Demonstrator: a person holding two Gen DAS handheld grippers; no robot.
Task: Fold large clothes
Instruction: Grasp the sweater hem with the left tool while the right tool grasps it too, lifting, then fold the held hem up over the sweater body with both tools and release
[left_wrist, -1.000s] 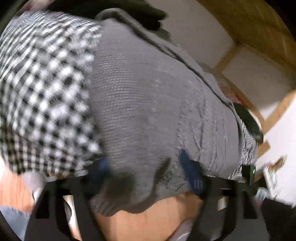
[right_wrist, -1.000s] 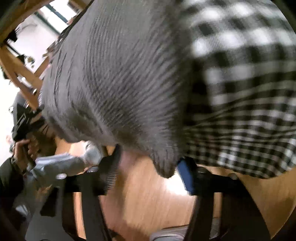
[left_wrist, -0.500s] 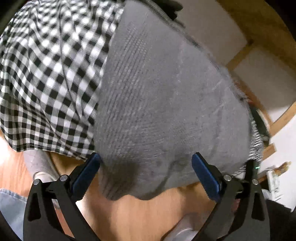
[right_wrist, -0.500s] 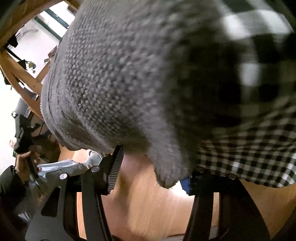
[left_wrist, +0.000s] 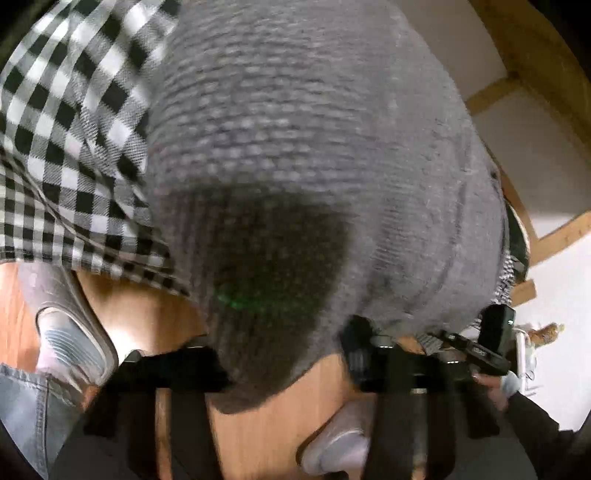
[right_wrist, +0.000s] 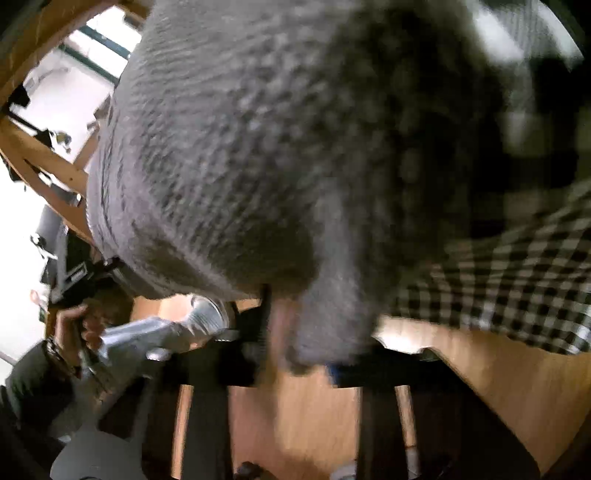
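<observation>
A grey knitted sweater (left_wrist: 314, 147) fills most of both views, very close to the lenses; it also shows in the right wrist view (right_wrist: 240, 147). It lies over a black-and-white checked cloth (left_wrist: 66, 140), also in the right wrist view (right_wrist: 517, 280). My left gripper (left_wrist: 284, 354) has its jaws a moderate gap apart with a hanging edge of the sweater between them. My right gripper (right_wrist: 299, 350) likewise has a sweater corner hanging between its jaws. Both views are blurred, so whether either grips the knit is unclear.
Wooden floor (left_wrist: 266, 424) lies below, also in the right wrist view (right_wrist: 303, 417). The person's grey slippers (left_wrist: 70, 336) and jeans leg (left_wrist: 22, 413) show at lower left. A wooden frame (right_wrist: 40, 162) and white wall (left_wrist: 554, 295) stand behind.
Both grippers have moved in closer to the sweater's edge; the knit now hangs deeper between each pair of jaws, and the jaws stand narrower than half a second ago.
</observation>
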